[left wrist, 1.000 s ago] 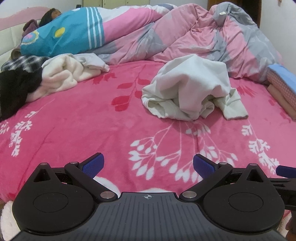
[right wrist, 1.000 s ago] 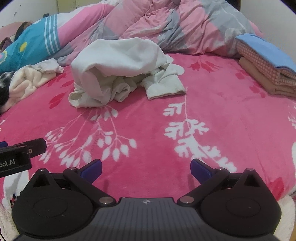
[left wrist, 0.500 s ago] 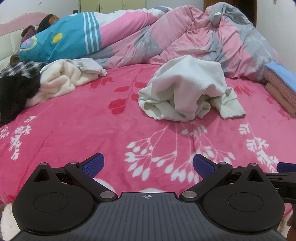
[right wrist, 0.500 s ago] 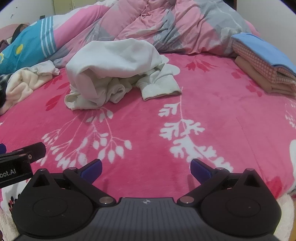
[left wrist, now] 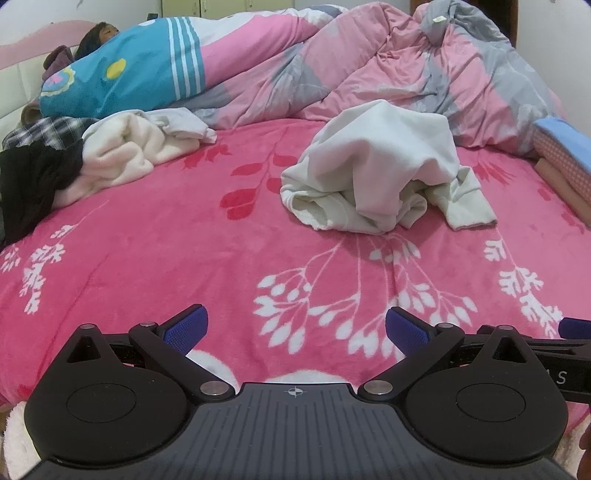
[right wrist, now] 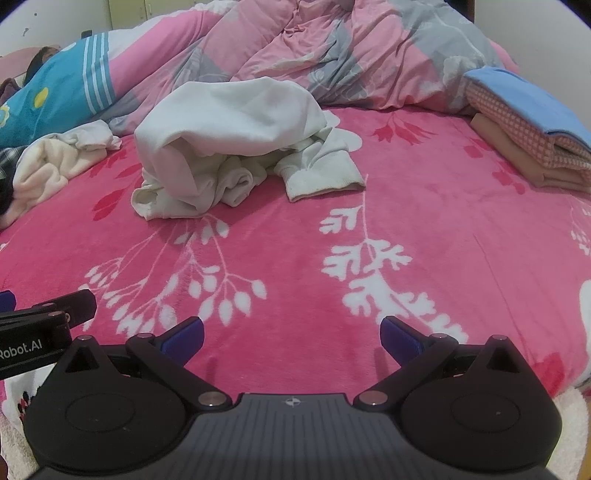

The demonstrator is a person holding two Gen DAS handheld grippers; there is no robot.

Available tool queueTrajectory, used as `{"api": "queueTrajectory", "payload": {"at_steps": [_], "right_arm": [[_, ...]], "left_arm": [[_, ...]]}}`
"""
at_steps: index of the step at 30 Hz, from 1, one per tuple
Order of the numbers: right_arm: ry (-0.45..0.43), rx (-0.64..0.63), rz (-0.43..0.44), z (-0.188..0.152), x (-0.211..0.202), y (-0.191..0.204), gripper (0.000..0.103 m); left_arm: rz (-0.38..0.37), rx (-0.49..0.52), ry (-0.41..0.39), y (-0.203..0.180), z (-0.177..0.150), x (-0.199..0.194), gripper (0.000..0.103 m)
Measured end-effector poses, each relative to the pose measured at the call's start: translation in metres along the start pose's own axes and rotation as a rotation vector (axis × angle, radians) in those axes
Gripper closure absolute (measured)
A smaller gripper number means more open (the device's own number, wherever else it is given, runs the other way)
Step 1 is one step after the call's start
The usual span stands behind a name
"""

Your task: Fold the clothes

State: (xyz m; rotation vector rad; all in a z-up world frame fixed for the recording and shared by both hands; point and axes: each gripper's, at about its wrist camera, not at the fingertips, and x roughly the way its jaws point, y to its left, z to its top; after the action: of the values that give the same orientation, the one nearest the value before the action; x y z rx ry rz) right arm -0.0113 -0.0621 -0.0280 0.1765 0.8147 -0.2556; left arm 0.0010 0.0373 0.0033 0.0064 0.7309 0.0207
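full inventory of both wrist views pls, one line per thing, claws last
crumpled sweatshirt: 1, off-white, mid-bed, unfolded
bedspread: 1, hot pink with white and red leaf print, covers the bed
quilt: 1, pink and grey, bunched at the far side
striped cover: 1, teal, white and pink, far left
unfolded pile: 1 heap, cream, black and plaid pieces, left edge
folded stack: 1, blue on checked on tan, right edge
person: 1, dark hair showing, far left behind the striped cover
left claw: open, empty, over the near bedspread
right claw: open, empty, over the near bedspread
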Motion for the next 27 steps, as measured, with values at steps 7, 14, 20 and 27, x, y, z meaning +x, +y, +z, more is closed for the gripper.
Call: {"api": "queueTrajectory", "payload": {"at_steps": [7, 14, 20, 27], "right_arm": [[-0.003, -0.008, 0.000, -0.0001, 0.0006, 0.0019, 0.000], [-0.002, -0.007, 0.004, -0.0007, 0.0009, 0.0037, 0.000], [-0.002, -0.005, 0.005, -0.0007, 0.0007, 0.0034, 0.000], [-0.001, -0.005, 0.009, 0.0010, 0.0013, 0.0031, 0.000]], "left_arm": [[0.006, -0.007, 0.006, 0.0019, -0.0001, 0.0009, 0.000], [0.005, -0.011, 0.007, 0.0033, 0.0007, 0.0013, 0.000], [0.001, -0.011, 0.011, 0.0040, 0.0009, 0.0016, 0.000], [-0.003, -0.012, 0.011, 0.0048, 0.0018, 0.0020, 0.000]]}}
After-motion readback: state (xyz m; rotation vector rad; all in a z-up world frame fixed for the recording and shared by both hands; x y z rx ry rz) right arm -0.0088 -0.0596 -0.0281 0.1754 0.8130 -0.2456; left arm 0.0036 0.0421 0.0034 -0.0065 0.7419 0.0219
